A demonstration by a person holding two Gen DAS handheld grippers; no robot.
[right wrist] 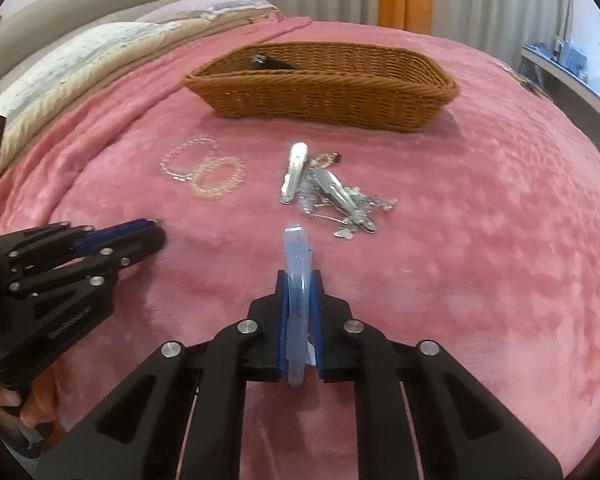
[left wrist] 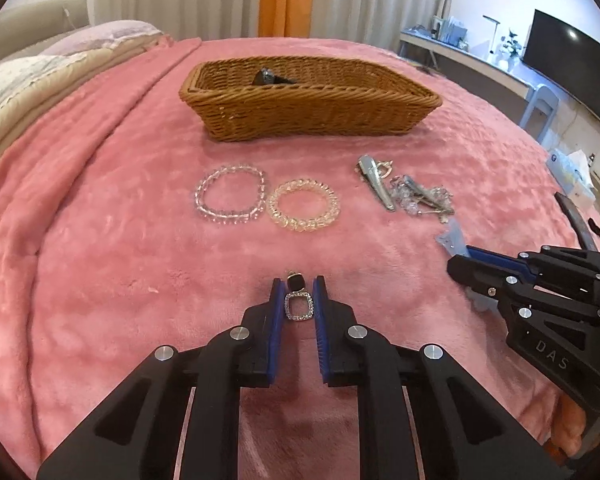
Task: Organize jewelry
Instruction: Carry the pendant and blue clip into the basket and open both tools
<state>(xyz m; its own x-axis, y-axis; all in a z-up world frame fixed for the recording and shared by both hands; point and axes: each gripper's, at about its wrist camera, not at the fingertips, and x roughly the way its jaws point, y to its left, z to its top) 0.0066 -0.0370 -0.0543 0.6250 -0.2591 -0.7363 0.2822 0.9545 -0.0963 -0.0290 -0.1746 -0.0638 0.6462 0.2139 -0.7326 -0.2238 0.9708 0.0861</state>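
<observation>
Currently, the earring (left wrist: 298,300), a rhinestone square loop under a dark stone, sat low centre in the left wrist view between the left gripper's (left wrist: 299,286) blue pads, jaws narrow and pressed on its sides. The right wrist view didn't show the earring; there the left gripper (right wrist: 156,226) appeared side-on at left with a hand (right wrist: 8,400) under it.

The right gripper (right wrist: 299,280) was clamped narrow on a pale blue translucent clip (right wrist: 297,264), standing edge-up at lower centre of that view. In the left view only bits of the clip (left wrist: 449,236) showed beside the right gripper (left wrist: 456,266) at right.

Two clear beaded bracelets (left wrist: 266,198) lay touching side by side at mid-frame in the left view; small and blurred at left-centre (right wrist: 204,172) in the right view. The pile of silver hair clips and trinkets (right wrist: 332,196) was sharper in the right view, centre; it was right of the bracelets (left wrist: 406,190) in the left.

The wicker basket (left wrist: 308,116) sat upper centre with a dark item (left wrist: 270,77) inside, contents unclear. All on a pink blanket (left wrist: 140,280). The TV (left wrist: 572,56) showed only in the left view, upper right.
</observation>
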